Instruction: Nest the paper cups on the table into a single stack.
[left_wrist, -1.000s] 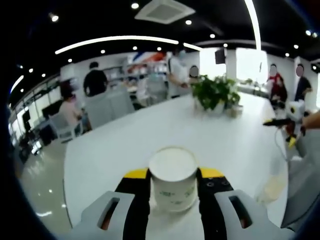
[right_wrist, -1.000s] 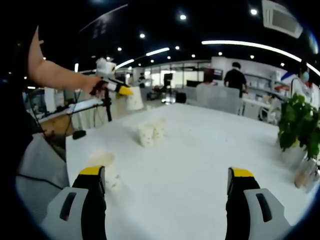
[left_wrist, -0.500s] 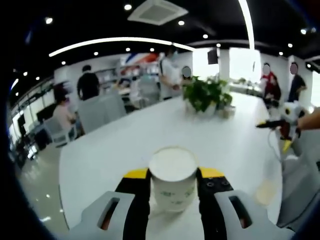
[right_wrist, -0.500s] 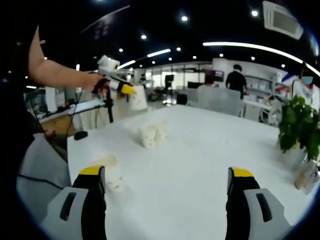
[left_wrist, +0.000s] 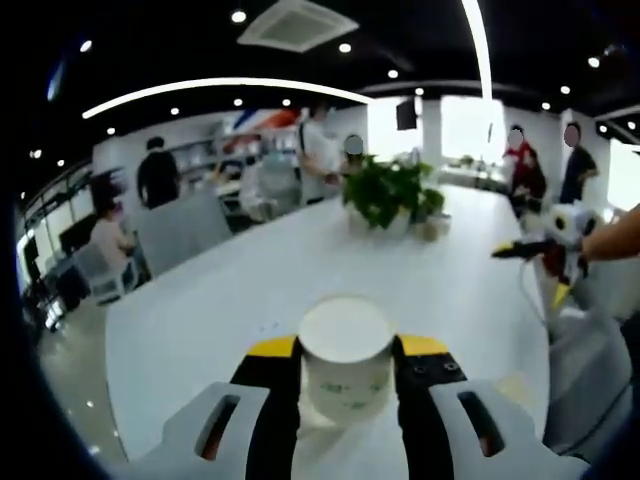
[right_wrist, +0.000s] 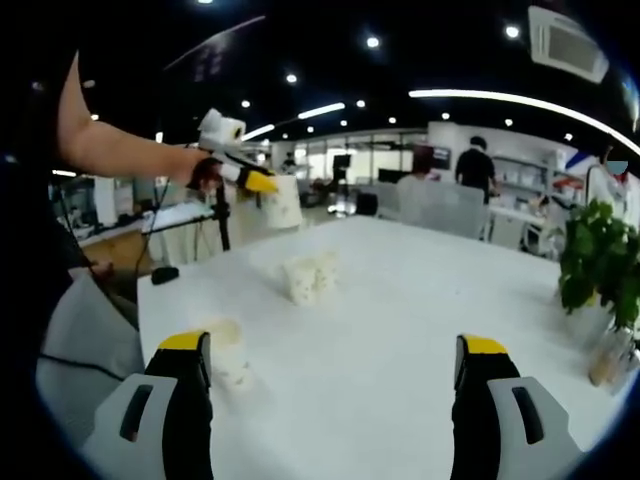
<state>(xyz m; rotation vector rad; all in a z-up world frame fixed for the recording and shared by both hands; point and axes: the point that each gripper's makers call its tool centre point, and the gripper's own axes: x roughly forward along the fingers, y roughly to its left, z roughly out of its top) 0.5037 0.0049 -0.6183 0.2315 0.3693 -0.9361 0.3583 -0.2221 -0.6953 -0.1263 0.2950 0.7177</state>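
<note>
- Left gripper (left_wrist: 347, 352), lower centre of the left gripper view: its jaws are clamped on a white paper cup with a faint green print (left_wrist: 346, 364), one yellow-tipped jaw against each side of the cup wall.
- In the right gripper view the same left gripper (right_wrist: 262, 184) sits at upper left, held in a person's hand (right_wrist: 203, 168), with the held cup (right_wrist: 283, 203) raised clear above the long white counter (right_wrist: 420, 320).
- Right gripper (right_wrist: 335, 370), bottom of the right gripper view: jaws spread wide apart, nothing between them.
- Pair of white paper cups (right_wrist: 308, 279) stands on the counter, centre-left of the right gripper view, touching each other.
- A single white paper cup (right_wrist: 225, 349) stands at lower left, just beside the right gripper's left-hand jaw.
- Potted green plant (left_wrist: 386, 192) stands on the counter at upper centre of the left gripper view.
</note>
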